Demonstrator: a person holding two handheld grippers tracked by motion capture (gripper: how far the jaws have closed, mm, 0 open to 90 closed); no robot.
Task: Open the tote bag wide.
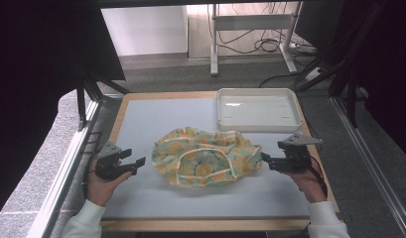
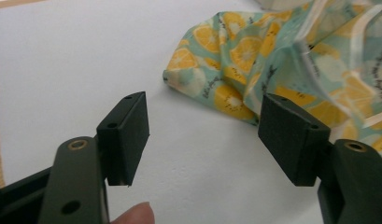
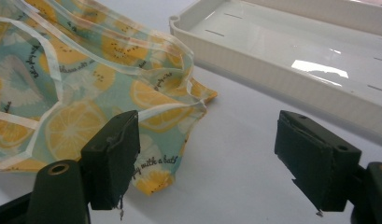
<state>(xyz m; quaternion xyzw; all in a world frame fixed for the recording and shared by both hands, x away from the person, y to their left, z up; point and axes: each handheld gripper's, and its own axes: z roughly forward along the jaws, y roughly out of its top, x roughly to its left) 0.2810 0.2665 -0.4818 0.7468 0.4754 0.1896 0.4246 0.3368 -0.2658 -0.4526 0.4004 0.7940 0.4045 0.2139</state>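
A crumpled cloth printed with lemon slices on pale green, edged in white, lies in the middle of the table. My left gripper rests open just left of it, jaws pointing at its left edge, and the cloth sits beyond the right jaw. My right gripper is open at the cloth's right edge, almost touching it. In the right gripper view the cloth lies behind the left jaw, its corner between the jaws. Nothing is held.
An empty white tray stands at the back right of the pale mat, its near wall just beyond the right gripper. A wooden border frames the mat. Metal frame rails run along both sides.
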